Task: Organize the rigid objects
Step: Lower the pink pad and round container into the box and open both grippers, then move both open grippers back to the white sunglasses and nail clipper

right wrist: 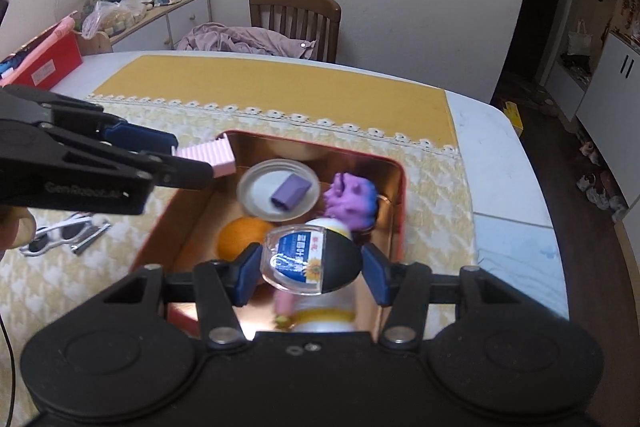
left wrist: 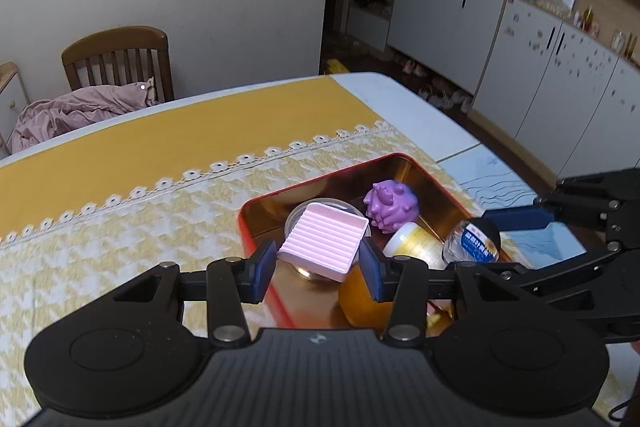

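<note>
The left gripper [left wrist: 318, 269] fingers pinch a ridged pink tray [left wrist: 323, 242]; the right gripper [right wrist: 310, 273] fingers clamp a clear plastic bottle [right wrist: 310, 259]. Both hang over the glossy red tin [right wrist: 401, 195] below, already holding an orange [right wrist: 244, 237], lid [right wrist: 256, 193] and knobbly purple toy [right wrist: 350, 201]. Sunglasses [right wrist: 60, 233] remain outside, left.

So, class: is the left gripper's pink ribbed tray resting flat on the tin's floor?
No, the pink ribbed tray hangs from the left gripper above the tin.
</note>
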### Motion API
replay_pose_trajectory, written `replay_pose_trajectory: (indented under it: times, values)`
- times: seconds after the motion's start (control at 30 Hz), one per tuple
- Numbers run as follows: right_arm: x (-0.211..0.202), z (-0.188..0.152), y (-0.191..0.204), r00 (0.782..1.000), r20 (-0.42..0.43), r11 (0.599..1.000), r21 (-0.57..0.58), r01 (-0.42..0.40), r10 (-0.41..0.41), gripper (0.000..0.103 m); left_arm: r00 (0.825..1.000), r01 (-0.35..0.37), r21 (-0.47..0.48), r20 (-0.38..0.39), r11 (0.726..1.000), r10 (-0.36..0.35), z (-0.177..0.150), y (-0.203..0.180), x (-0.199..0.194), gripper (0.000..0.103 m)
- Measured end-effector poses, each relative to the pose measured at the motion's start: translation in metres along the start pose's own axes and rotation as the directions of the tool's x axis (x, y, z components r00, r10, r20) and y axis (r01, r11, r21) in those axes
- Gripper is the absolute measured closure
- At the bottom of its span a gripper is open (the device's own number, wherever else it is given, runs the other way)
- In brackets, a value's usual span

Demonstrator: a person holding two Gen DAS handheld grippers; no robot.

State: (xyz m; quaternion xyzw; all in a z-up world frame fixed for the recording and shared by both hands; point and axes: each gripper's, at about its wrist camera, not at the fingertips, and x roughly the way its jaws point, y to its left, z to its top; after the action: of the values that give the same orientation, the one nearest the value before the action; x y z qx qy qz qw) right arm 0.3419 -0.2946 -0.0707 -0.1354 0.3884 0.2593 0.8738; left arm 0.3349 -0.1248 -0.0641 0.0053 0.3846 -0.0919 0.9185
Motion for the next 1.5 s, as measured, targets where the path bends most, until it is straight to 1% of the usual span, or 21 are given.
replay_pose_trajectory:
  times: [0.17,0.4,0.47,0.53,0.57,0.73,0.8,1.07,1.2,1.3,1.33,1.4,1.5]
  values:
    - [0.021,0.007,-0.014,0.999,-0.027,1.0,-0.009,-0.019,0.019,0.05,0.998,-0.05,0.014,-0.044,0.999,0.05,0.009,-0.006,0.034,0.059]
    - [0.04,0.017,-0.021,0.999,-0.032,0.998,-0.051,-0.044,0.042,0.05,0.994,-0.078,-0.005,-0.075,0.997,0.077,0.017,-0.006,0.063,0.059]
    - [0.044,0.017,-0.021,0.998,-0.035,0.997,-0.061,-0.053,0.051,0.05,0.994,-0.078,-0.006,-0.083,0.997,0.077,0.017,-0.006,0.069,0.059]
    - [0.047,0.016,-0.019,0.999,-0.032,0.995,-0.085,-0.046,0.044,0.05,0.992,-0.085,-0.009,-0.09,0.996,0.084,0.017,-0.006,0.074,0.059]
    - [0.049,0.016,-0.019,0.999,-0.03,0.995,-0.091,-0.043,0.04,0.05,0.993,-0.078,-0.019,-0.092,0.997,0.076,0.017,-0.005,0.076,0.059]
    - [0.054,0.02,-0.02,0.998,-0.026,0.995,-0.087,-0.058,0.055,0.05,0.99,-0.077,-0.037,-0.124,0.996,0.072,0.013,-0.005,0.085,0.059]
    - [0.054,0.02,-0.019,0.998,-0.024,0.994,-0.097,-0.057,0.054,0.05,0.989,-0.076,-0.049,-0.127,0.996,0.069,0.012,-0.004,0.086,0.058]
    - [0.051,0.019,-0.024,0.998,-0.03,0.997,-0.052,-0.056,0.054,0.049,0.989,-0.069,-0.071,-0.134,0.995,0.059,0.013,-0.003,0.082,0.058]
    - [0.047,0.017,-0.027,0.998,-0.031,0.998,-0.036,-0.051,0.05,0.044,0.988,-0.073,-0.062,-0.142,0.995,0.063,0.012,-0.002,0.078,0.058]
    - [0.042,0.017,-0.028,0.999,-0.026,0.999,-0.024,-0.043,0.042,0.045,0.991,-0.065,-0.068,-0.123,0.996,0.056,0.011,-0.001,0.068,0.058]
    - [0.039,0.017,-0.028,0.999,-0.024,0.999,-0.013,-0.042,0.042,0.044,0.992,-0.06,-0.07,-0.113,0.996,0.052,0.01,-0.001,0.064,0.057]
    - [0.033,0.016,-0.029,0.999,-0.015,0.999,0.01,-0.049,0.05,0.044,0.995,-0.049,-0.075,-0.096,0.996,0.042,0.01,-0.001,0.055,0.051]
    - [0.023,0.015,-0.025,0.998,-0.003,0.998,0.03,-0.063,0.063,0.043,0.997,-0.032,-0.079,-0.071,0.996,0.027,0.007,-0.001,0.041,0.048]
